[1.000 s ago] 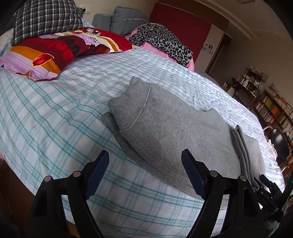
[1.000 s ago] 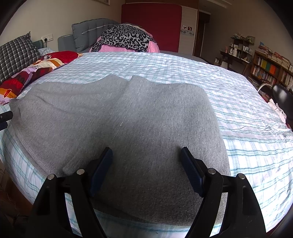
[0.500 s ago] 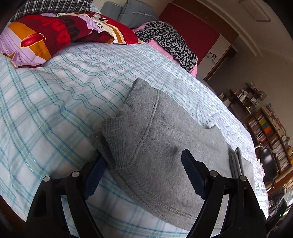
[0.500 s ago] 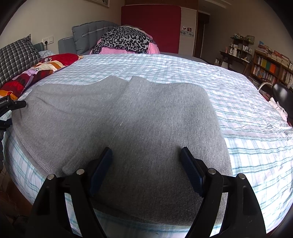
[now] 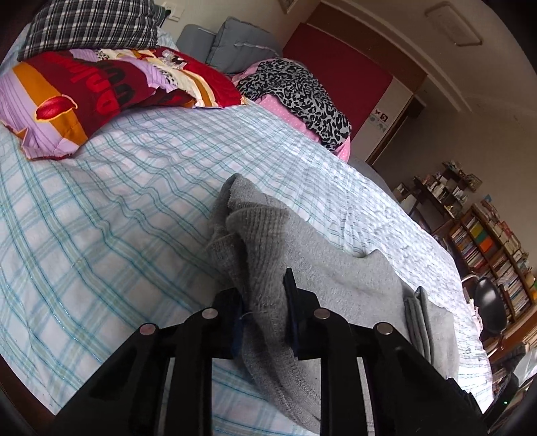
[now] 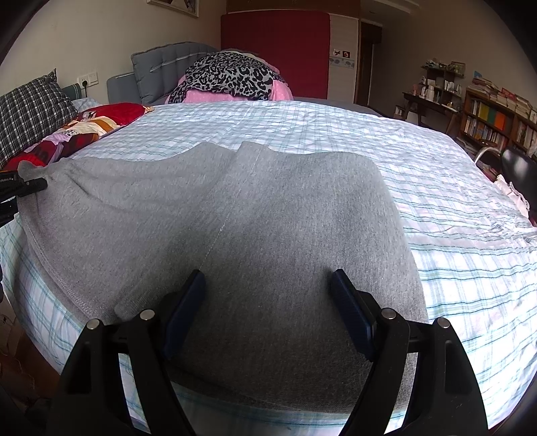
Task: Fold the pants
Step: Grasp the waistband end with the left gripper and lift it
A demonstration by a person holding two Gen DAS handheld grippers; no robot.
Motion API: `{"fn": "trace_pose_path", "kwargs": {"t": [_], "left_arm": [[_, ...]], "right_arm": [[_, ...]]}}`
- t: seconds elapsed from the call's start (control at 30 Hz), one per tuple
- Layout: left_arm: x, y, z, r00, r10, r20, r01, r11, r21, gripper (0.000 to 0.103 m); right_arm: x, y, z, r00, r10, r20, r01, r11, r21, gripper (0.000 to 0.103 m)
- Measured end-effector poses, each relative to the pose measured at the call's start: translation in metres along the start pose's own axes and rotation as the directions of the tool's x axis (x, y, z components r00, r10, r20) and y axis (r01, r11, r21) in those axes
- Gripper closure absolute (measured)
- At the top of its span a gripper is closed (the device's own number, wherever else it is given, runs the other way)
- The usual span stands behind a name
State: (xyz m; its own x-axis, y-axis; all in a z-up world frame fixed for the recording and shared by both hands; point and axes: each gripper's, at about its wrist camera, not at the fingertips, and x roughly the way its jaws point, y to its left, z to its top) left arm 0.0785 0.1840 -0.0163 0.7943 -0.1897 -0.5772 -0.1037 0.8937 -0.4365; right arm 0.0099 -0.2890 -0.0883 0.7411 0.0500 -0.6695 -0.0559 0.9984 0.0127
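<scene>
- Plaid bedding covers the bed (image 6: 436, 208), and on it lie the grey pants (image 6: 268, 234), spread flat near the front edge in the right wrist view, a seam running down their middle.
- At the pants' left end the fabric is bunched and lifted; the ribbed hem (image 5: 265, 268) stands up in a crumpled fold in the left wrist view.
- The left gripper (image 5: 263, 308) has its fingers drawn close together, pinching that ribbed fold between the blue pads; cloth fills the narrow gap and hangs down below the fingers.
- The right gripper (image 6: 268, 302) has its fingers spread wide, nothing between them; it hangs over the pants' near edge, and whether the tips touch the cloth cannot be told.
- In the right wrist view the left gripper's black tip shows at the far left, at the pants' raised corner.
- A red patterned pillow (image 5: 100, 94) and a checked pillow (image 5: 90, 26) lie at the head of the bed, well apart from the pants.
- A leopard-print cloth (image 6: 231, 78) sits on a pink heap at the far side.
- Bookshelves (image 6: 496, 124) line the right wall.
</scene>
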Motion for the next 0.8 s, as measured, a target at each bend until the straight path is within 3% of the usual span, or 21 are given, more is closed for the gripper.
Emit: {"fn": "trace_pose_path", "kwargs": {"t": [0.17,0.33,0.57,0.8], "left_arm": [[-0.014,-0.041,0.005,0.998,-0.041,0.041,0.037,0.994,0.1,0.083],[-0.021,-0.092,0.002,0.992,-0.119,0.042,0.107,0.972,0.211,0.083],[-0.019,-0.165,-0.018,0.981,-0.196,0.0,0.181,0.909,0.376,0.083],[-0.006,-0.218,-0.046,0.97,-0.231,-0.072,0.236,0.843,0.483,0.083]], "right_arm": [[-0.003,-0.003,0.001,1.0,0.028,0.003,-0.028,0.999,0.02,0.025],[-0.01,-0.006,0.0,0.997,0.075,0.013,-0.075,0.996,0.05,0.025],[-0.02,-0.014,-0.003,0.995,0.088,0.038,-0.09,0.993,0.07,0.025],[-0.035,-0.035,-0.005,0.992,0.092,0.083,-0.101,0.987,0.122,0.025]]}}
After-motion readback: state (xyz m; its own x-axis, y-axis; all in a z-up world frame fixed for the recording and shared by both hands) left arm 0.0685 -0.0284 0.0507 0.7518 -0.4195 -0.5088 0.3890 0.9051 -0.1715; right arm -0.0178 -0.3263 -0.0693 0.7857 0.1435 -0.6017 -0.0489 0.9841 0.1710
